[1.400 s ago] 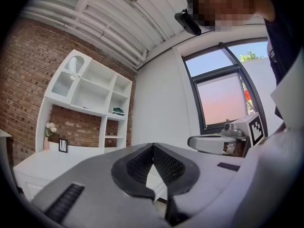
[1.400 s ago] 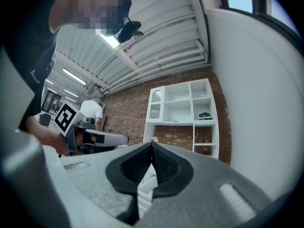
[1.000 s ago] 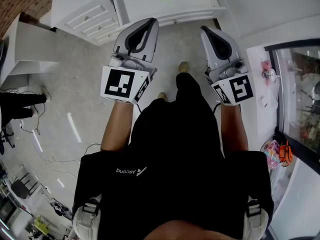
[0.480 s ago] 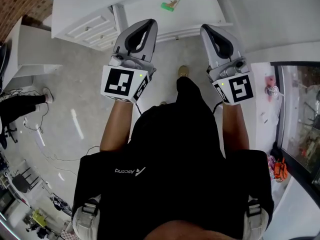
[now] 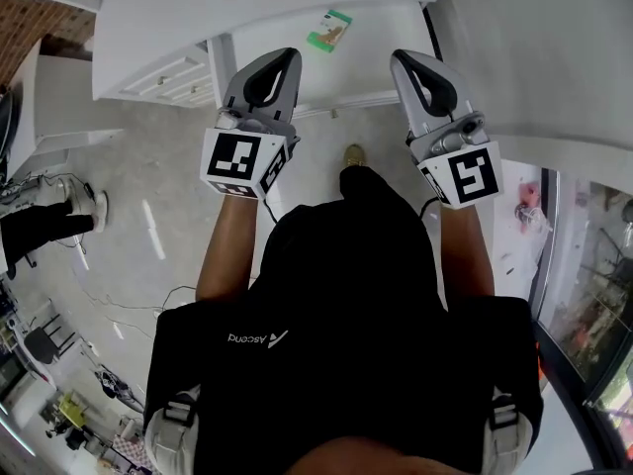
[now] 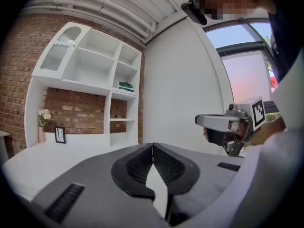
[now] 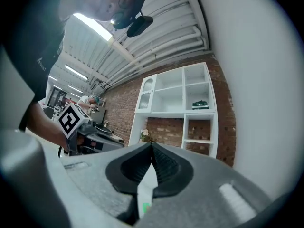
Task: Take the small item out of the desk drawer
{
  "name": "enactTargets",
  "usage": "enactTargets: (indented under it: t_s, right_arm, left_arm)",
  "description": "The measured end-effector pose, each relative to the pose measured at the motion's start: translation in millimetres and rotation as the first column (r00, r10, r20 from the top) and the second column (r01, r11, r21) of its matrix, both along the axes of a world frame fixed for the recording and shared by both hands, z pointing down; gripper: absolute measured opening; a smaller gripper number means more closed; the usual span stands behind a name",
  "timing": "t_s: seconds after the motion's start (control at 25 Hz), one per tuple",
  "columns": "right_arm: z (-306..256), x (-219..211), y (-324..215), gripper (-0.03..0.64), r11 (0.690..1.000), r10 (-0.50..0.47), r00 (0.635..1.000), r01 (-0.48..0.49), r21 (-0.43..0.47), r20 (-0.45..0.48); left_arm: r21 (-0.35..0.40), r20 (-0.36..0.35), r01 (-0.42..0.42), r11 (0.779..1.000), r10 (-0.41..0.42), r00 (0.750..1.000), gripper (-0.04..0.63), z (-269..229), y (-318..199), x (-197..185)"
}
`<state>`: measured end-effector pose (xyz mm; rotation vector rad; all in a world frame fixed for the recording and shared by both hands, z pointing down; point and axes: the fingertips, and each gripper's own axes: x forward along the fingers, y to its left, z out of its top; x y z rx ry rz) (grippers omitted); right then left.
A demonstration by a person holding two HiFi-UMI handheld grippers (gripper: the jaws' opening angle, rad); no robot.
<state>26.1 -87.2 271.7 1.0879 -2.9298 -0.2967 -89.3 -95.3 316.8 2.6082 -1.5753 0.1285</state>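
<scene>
hovering: left gripper and right gripper both clenched, empty | white desk ahead | brick wall, white shelves

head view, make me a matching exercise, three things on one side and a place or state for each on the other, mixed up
Things:
1 green packet
2 left gripper
3 shoe

Places or states:
a on the grey floor
b jaws shut
c on the white desk

Pairs: 1-c, 2-b, 3-a
</scene>
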Motion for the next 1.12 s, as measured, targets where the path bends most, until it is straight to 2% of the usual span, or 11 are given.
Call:
enactTargets:
  t_s: [0.2,0.4,0.64,0.8,0.96,1.12]
  right_arm:
    - [10,12,-48,0.002,0.999,-0.035,0.999,0.035,-0.019,-0.002]
    - [16,20,-80,0.002,0.998,-0.049,0.999,0.049,-0.036,-0.004]
    - [32,24,-102,0.002,0.998,-0.036,0.999,0.036,-0.061,-0.006]
    - [34,19,-110,0.002,0.996,-0.014,1.0,0.013,-0.085,-0.021]
    - [40,12,-117,0.002,0.99,0.009,0.999,-0.014,-0.143,-0.036]
    - [49,12,-128,0.002,0.989,0.016,0.999,-0.024,-0.146,-0.051]
  left_arm:
    - [-0.084,0.047,0.046,0.995,-0.042,0.998,0.0,34,-48,9]
    - [-0.184,0.081,0.067,0.981,-0.053,0.995,0.011,69,-79,13]
    - [-0.29,0.13,0.032,0.957,0.006,0.992,0.106,120,-107,25]
    - [-0.366,0.144,0.002,0.931,0.055,0.988,0.172,148,-123,28]
    - [-0.453,0.152,-0.026,0.891,0.106,0.983,0.241,188,-137,31]
    - [-0.519,0.171,-0.022,0.854,0.13,0.977,0.298,227,-154,33]
